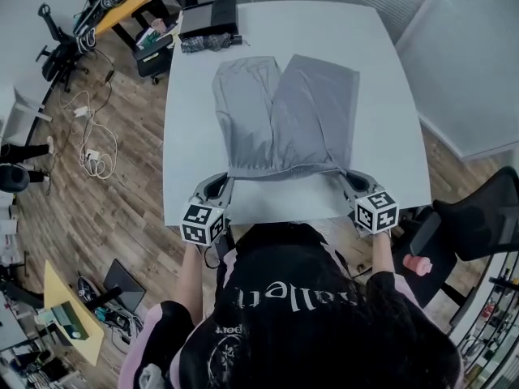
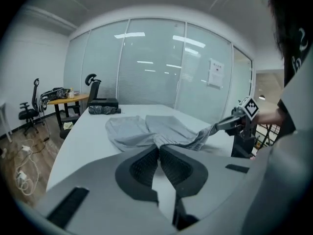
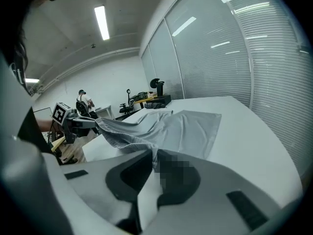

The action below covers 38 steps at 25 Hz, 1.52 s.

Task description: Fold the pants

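Pinching the waistband (image 1: 284,171) of grey pants (image 1: 285,108) at its two corners (the near edge, closest to the person), with left gripper (image 1: 225,177) at one end and right gripper (image 1: 347,177) at the other. Clamped tight in both cases: seen from the left gripper view, jaws brought together on a fold of the grey cloth; seen from the right gripper view, likewise pressed closed on the fabric's edge. Holding that edge raised off the white table (image 1: 381,96), slung and slightly sagging between the two grippers. Leaving both legs (image 1: 243,104) flat on the tabletop, fanned apart toward the far end. Beyond the hems, at the far edge: a black box (image 1: 209,16) with a dark bundle (image 1: 207,42) just beside it, box contents not visible.
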Tool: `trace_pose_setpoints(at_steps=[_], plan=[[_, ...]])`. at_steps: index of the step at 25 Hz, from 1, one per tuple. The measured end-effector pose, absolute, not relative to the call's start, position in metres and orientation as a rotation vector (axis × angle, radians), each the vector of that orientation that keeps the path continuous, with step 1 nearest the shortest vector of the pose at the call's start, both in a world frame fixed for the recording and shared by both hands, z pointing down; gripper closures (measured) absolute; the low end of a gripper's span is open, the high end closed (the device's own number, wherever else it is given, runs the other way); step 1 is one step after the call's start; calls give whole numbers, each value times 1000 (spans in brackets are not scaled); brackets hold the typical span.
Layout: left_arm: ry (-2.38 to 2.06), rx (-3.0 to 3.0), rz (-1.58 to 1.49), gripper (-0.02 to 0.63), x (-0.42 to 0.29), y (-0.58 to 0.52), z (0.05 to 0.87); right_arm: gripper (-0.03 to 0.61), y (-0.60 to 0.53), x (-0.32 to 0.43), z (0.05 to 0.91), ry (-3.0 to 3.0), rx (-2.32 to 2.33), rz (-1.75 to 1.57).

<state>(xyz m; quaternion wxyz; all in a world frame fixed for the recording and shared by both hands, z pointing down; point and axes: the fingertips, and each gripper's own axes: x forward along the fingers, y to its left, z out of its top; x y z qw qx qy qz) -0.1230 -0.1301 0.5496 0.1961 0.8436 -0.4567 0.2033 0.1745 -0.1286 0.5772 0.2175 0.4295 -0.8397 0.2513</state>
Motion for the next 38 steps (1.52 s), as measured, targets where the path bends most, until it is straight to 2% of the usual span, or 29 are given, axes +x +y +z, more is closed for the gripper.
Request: trace_pose_setpoints(at_steps=[6,16,27,38], plan=[[-1305,2450,355,576,-131,-120,482,536,-116,174,519,-2460,1067,722],[-1336,2664,353,577,-136,-156,414,537,-133,171,450,-2577,1012,517],[-1287,2702,527,577,-127,-244,440,537,-221,178,466,-2493,1092,467],[-1276,2622,713,577,-128,-336,507,536,-312,180,522,-2370,1093,508]])
